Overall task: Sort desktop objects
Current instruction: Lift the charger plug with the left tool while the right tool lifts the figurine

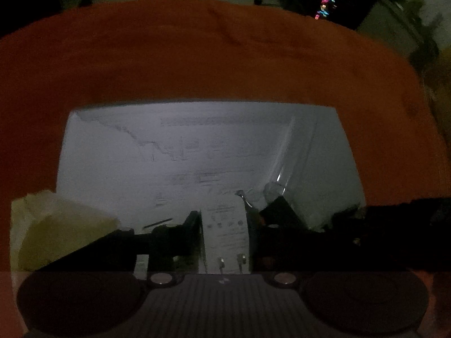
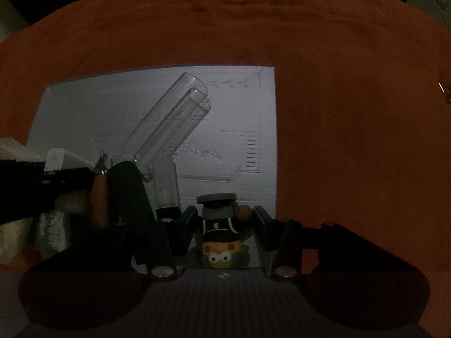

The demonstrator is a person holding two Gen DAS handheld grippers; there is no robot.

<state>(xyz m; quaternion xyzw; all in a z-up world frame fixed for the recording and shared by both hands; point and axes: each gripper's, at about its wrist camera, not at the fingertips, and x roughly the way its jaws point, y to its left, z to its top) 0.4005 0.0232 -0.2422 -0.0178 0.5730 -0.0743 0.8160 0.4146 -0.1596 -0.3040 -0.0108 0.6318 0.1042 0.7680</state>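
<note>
The scene is dim. A white embossed board (image 1: pixel 197 146) lies on an orange cloth (image 1: pixel 197 56). My left gripper (image 1: pixel 225 219) is shut on a white power adapter (image 1: pixel 225 233), its two metal prongs pointing toward the camera. My right gripper (image 2: pixel 225 219) stands open around a small yellow-faced toy figure (image 2: pixel 221 231) that lies on the board (image 2: pixel 239 107) with its grey base away from me; the jaws do not touch it. Clear plastic tubes (image 2: pixel 172 118) lie on the board to the left of the right gripper.
A pale yellowish object (image 1: pixel 56 225) sits at the board's left edge. The left gripper's dark body (image 2: pixel 56 191) and an orange-handled tool (image 2: pixel 100 194) crowd the left of the right wrist view. A small metal item (image 2: pixel 442 88) lies on the cloth far right.
</note>
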